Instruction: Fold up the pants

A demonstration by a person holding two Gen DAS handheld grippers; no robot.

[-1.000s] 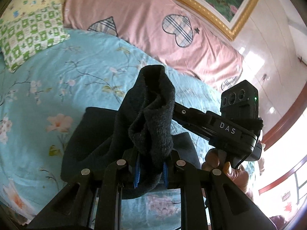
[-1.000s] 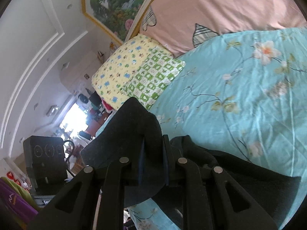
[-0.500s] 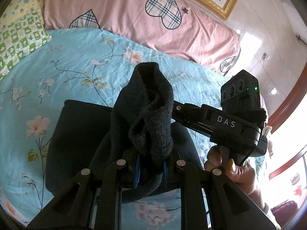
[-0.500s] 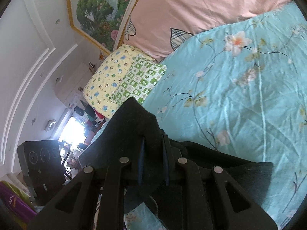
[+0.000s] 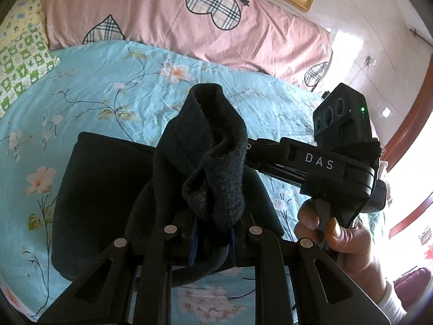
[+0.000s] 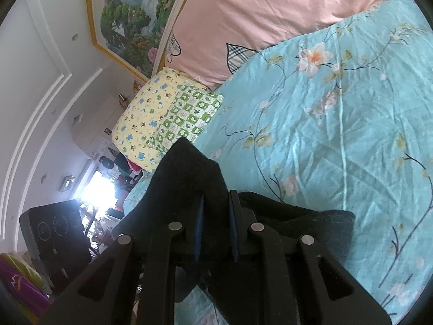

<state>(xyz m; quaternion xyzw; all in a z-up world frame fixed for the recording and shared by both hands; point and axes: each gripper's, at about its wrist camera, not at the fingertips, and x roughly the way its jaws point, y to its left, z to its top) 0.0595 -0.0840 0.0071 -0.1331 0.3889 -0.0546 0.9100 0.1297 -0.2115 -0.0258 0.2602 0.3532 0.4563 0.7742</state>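
Black fleece pants (image 5: 211,168) are pinched in both the left hand-held gripper (image 5: 212,239) and right hand-held gripper (image 6: 215,230), mid-fold above the bed (image 5: 113,92). Next, I'd judge, lay the lifted end squarely over the lower half.

Bright daylight, blown-out window (image 6: 100,189) glare, strong fisheye bending at edges.

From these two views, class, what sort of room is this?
Most likely a bedroom: a bed with a turquoise floral sheet, a long pink pillow at its head, and a framed landscape painting above.
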